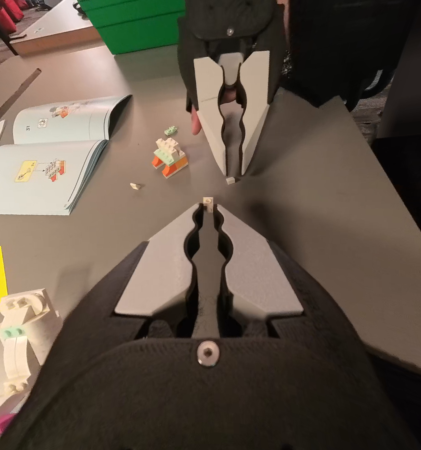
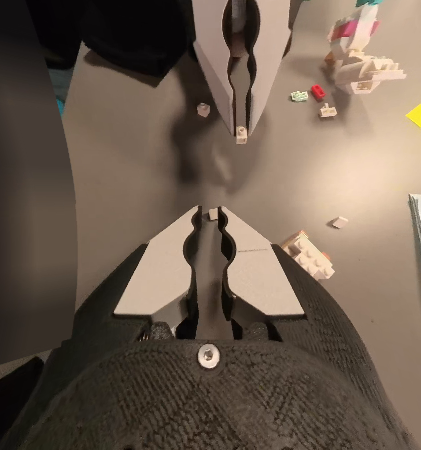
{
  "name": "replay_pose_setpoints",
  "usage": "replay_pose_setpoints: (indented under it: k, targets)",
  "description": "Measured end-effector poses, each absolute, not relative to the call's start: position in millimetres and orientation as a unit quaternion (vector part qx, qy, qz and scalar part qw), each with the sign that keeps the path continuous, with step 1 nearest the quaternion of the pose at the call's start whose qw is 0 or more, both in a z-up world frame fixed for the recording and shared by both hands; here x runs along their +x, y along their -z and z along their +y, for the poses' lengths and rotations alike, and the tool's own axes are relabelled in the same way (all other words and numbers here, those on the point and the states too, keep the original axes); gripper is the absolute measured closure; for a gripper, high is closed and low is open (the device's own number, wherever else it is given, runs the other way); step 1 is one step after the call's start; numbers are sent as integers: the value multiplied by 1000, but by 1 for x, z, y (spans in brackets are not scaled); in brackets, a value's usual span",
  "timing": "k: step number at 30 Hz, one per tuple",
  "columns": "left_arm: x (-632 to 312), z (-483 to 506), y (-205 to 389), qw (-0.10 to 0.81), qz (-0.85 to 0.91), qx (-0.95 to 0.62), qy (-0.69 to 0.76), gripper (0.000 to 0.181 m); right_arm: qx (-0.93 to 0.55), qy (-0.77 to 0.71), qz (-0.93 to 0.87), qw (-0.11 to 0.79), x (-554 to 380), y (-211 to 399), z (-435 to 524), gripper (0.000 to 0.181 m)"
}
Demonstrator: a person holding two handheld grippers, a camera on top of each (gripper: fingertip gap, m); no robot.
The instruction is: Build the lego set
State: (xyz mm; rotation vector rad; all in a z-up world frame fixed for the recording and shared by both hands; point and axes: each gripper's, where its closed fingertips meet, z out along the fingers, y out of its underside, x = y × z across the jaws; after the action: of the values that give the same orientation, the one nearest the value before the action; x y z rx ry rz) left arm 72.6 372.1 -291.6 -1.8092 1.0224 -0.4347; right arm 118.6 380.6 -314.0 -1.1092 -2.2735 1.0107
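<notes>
My left gripper (image 1: 208, 207) is shut on a small white one-stud brick (image 1: 208, 202) and holds it just above the grey table (image 1: 302, 219). It shows opposite in the right wrist view (image 2: 242, 130), with the brick (image 2: 242, 136) at its tips. My right gripper (image 2: 210, 211) is slightly open, its tips on either side of a tiny white piece (image 2: 212, 215) that lies on the table. In the left wrist view the right gripper (image 1: 233, 174) points down at that piece (image 1: 231, 180). A partial build with orange feet, mint and white bricks (image 1: 170, 158) stands beside it.
An open instruction booklet (image 1: 46, 170) lies to the left. A white slope piece (image 1: 135, 186), a mint plate (image 1: 171, 129), a larger white assembly (image 2: 360, 70), red (image 2: 318, 92) and mint (image 2: 299, 95) bits and a one-stud piece (image 2: 203, 110) lie about. Green bins (image 1: 136, 24) stand at the back. Left tips to right tips: about 6 centimetres.
</notes>
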Motion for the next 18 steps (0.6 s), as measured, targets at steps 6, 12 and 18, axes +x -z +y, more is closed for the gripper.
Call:
replay_pose_setpoints:
  k: [6, 12, 18]
  targets:
    - [73, 371, 292, 483, 422, -745, 183, 175, -374, -366, -832, 186, 118, 318, 383, 171]
    - [74, 371, 293, 482, 423, -745, 182, 175, -381, -374, -826, 180, 115, 320, 384, 177]
    - [70, 377, 293, 490, 411, -752, 159, 174, -395, -423, -756, 305, 78, 274, 384, 177]
